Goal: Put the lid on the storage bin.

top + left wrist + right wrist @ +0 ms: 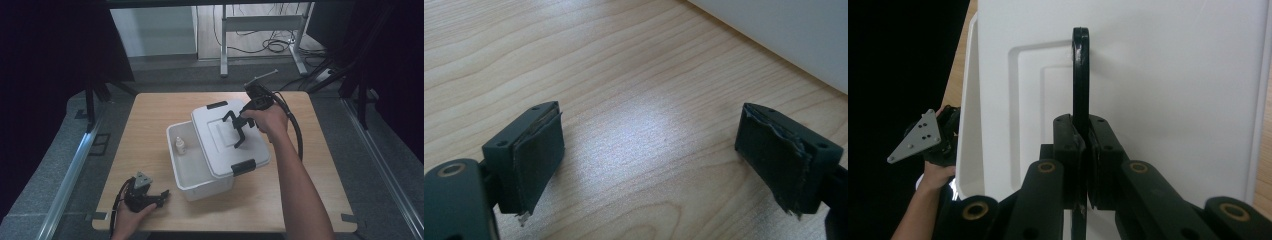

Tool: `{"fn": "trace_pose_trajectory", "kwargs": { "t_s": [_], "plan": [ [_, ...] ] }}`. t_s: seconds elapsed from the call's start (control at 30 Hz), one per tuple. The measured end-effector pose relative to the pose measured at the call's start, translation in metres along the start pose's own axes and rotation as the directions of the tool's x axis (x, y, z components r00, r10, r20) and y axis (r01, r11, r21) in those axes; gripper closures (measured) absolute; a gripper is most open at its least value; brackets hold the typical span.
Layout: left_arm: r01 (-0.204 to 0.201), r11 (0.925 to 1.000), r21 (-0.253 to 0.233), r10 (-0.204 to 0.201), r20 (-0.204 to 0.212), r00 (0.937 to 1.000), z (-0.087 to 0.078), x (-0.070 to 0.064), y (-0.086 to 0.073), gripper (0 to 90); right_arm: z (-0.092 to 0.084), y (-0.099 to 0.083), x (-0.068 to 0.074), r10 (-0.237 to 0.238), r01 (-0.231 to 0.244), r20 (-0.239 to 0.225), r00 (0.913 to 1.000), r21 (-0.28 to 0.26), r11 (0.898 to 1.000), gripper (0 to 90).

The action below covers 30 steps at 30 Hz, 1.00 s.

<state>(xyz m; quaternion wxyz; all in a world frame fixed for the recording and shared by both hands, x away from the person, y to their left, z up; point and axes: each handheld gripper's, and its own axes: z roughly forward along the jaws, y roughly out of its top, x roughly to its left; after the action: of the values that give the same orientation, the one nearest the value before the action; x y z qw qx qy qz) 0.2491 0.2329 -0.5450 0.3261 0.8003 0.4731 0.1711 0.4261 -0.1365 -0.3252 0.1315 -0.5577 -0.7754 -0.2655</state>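
A white plastic box (192,175) stands mid-table with a small white bottle (180,145) inside at its left. Its white lid (220,150) sits shifted to the right, leaving the box's left part uncovered. My right gripper (239,131) is shut on the lid's black handle (234,120). In the right gripper view the jaws (1082,135) pinch the upright handle (1080,70) above the lid (1173,75). My left gripper (161,196) rests open on the table near the front left edge. Its pads (539,150) stand wide apart over bare wood, and the box wall (784,30) lies beyond them.
The wooden table (150,115) has free room left of the box and along its far side. Black latches (243,167) sit at both ends of the lid. Behind the table stand a metal frame (224,45) and floor cables (272,45). Dark curtains flank both sides.
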Motion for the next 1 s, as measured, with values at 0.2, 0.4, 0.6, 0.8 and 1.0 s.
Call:
{"fn": "trace_pose_trajectory", "kwargs": {
  "t_s": [0.2,0.4,0.6,0.8,1.0],
  "plan": [
    [-0.005,1.0000,0.003,0.005,0.002,1.0000,0.000,0.000,0.000,12.1,0.004,-0.002,0.012,0.003,-0.003,-0.009,1.0000,0.000,1.000,84.8],
    [-0.006,1.0000,0.000,0.006,0.003,1.0000,0.000,-0.001,0.000,12.2,0.005,-0.002,0.025,0.000,0.000,-0.004,1.0000,0.001,1.000,84.8],
    [-0.009,1.0000,0.000,0.009,0.008,0.9999,0.000,-0.001,0.000,12.1,0.010,0.004,0.047,-0.013,0.012,0.006,0.9999,0.014,1.000,84.9],
    [-0.011,0.9999,-0.001,0.011,0.008,0.9999,-0.001,-0.001,-0.001,12.4,0.020,0.005,0.067,-0.030,0.029,0.017,0.9994,0.033,0.999,84.9],
    [-0.013,0.9999,0.001,0.013,0.009,0.9999,-0.001,-0.002,-0.001,12.3,0.027,0.003,0.078,-0.026,0.025,0.017,0.9995,0.041,0.999,84.9]
  ]
}}
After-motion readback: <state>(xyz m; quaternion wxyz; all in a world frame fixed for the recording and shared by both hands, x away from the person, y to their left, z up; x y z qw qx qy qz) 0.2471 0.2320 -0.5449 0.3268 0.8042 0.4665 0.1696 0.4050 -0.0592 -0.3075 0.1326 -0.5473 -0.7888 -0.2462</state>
